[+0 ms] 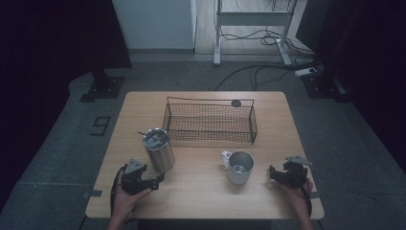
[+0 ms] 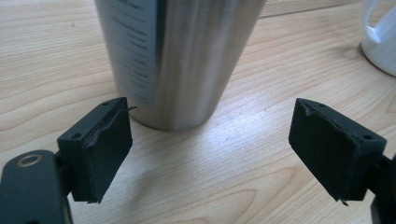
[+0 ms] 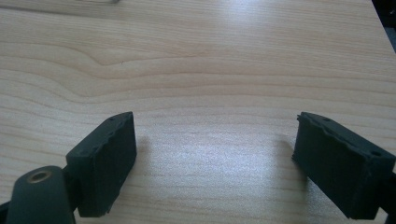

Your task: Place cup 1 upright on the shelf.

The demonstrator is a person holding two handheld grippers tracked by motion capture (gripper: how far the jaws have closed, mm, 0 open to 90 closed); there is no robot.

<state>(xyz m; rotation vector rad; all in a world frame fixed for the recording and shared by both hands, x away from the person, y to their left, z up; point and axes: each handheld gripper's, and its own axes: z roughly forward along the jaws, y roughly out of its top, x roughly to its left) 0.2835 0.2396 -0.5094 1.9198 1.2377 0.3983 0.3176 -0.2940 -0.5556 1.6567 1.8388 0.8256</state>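
Facing the steel tumbler point(image 2: 180, 60) with my left tongs point(image 2: 210, 154), jaws spread wide, nothing between them. In the left gripper view the tumbler's base sits at about 12 o'clock from the gap, a little toward the left pad, close ahead but not touching either pad. Reading: the spread is wider than the tumbler's foot, so I judge the jaws are set to take it around the lower wall, where the taper is narrowest.

From the high view: tumbler point(image 1: 159, 150) stands upright on the wooden table point(image 1: 201, 196), lid on, a straw poking up toward 10 o'clock. My left tongs point(image 1: 160, 178) lie low at its 6 o'clock, just beside it, jaws pointing toward 3 o'clock across the table. A white mug point(image 1: 238, 166) stands near the table's middle, handle turned toward 10 o'clock, well apart from the tumbler. A wire basket point(image 1: 209, 122) sits at the far side, at 12 o'clock from both cups; I see nothing in it, which suggests it is the destination.

My right tongs point(image 3: 215, 158) are also parted wide, empty, looking at bare wood. In the high view they point(image 1: 272, 173) rest at the mug's 3 o'clock, near but apart from it, jaws aimed at 9 o'clock.
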